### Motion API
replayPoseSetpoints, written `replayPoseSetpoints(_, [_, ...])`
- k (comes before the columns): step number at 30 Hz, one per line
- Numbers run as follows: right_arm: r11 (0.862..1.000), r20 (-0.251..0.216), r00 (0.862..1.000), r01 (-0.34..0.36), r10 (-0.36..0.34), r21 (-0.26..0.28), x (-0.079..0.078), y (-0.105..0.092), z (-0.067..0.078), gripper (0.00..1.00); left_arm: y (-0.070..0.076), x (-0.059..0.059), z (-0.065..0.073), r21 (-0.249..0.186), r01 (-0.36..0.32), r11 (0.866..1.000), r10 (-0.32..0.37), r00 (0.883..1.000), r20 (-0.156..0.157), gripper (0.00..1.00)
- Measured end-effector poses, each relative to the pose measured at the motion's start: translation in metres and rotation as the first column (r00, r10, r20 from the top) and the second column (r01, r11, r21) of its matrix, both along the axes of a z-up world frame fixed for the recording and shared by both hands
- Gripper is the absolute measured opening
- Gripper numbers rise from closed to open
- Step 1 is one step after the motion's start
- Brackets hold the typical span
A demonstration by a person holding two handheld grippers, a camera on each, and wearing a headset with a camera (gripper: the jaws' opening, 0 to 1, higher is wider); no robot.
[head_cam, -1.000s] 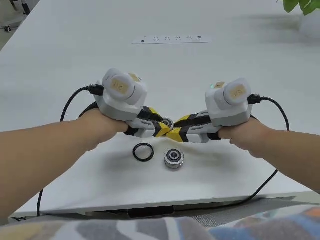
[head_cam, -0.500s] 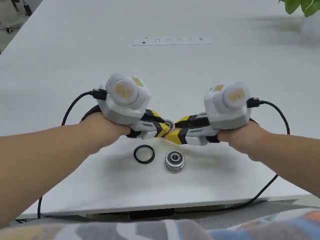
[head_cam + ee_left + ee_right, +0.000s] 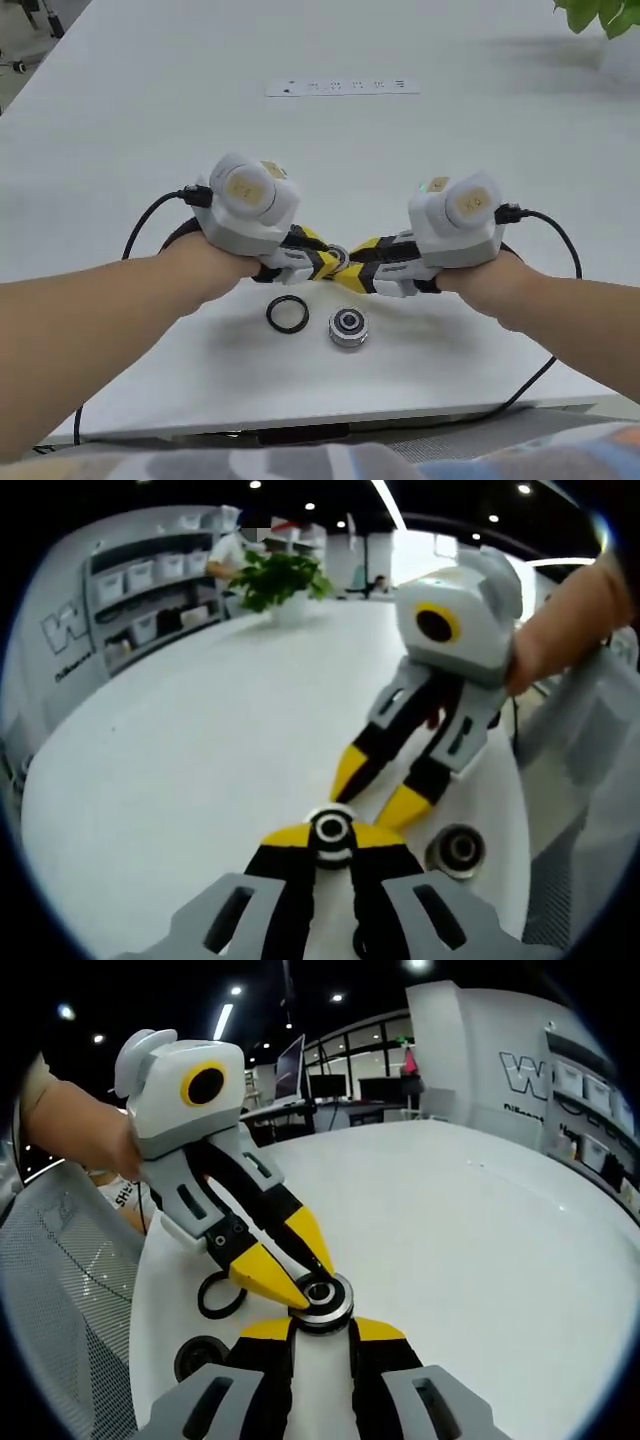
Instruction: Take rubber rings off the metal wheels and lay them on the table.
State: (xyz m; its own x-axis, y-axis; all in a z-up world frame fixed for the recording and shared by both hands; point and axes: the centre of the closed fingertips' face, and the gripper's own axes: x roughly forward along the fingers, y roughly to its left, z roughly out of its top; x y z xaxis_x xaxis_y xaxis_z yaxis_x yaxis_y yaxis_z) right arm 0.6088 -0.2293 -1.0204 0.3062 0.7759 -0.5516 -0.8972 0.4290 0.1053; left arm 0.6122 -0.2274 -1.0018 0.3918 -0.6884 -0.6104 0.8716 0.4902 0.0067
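table (image 3: 420, 370): white; its near edge runs just in front of the person, and all the work sits close to that edge.
loose wheel (image 3: 348, 327): small and metal with a dark middle. It lies flat on the table, nearest of the small parts.
loose ring (image 3: 287, 314): black rubber, flat on the table just left of the loose wheel and not touching it.
raised wheel (image 3: 337, 256): held up off the table, just beyond the two loose parts, where the two sets of yellow tips meet. The right gripper view shows a dark band round its rim.
left gripper (image 3: 325, 262): comes in from the left, jaws drawn close together and clenched on the raised wheel at their tips.
right gripper (image 3: 348, 270): comes in from the right, jaws set about a wheel's width apart and clamped on the same raised wheel.
hands: the left hand (image 3: 215, 258) and right hand (image 3: 480, 278) each wrap a grey gripper body, forearms bare.
cables: a black cable (image 3: 150, 205) trails from each gripper toward the near edge.
power strip (image 3: 342, 87): white, lying flat, far up the table.
plant (image 3: 600, 12): green leaves at the far right corner.
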Motion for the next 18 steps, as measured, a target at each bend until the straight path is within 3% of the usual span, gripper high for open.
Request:
replayPoseSetpoints(10, [1.0, -0.003, 1.0, -0.002, 0.002, -0.003, -0.0014, -0.0027, -0.0002, 0.13, 0.0002, 0.0004, 0.0002, -0.007, -0.012, 1.0, 0.012, 1.0, -0.005, 0.13])
replayPoseSetpoints(18, [0.999, -0.049, 0.998, 0.036, -0.036, 0.011, -0.0001, -0.0069, -0.0013, 0.01, -0.0003, 0.0009, 0.0004, -0.006, -0.02, 1.0, 0.02, 1.0, -0.005, 0.13])
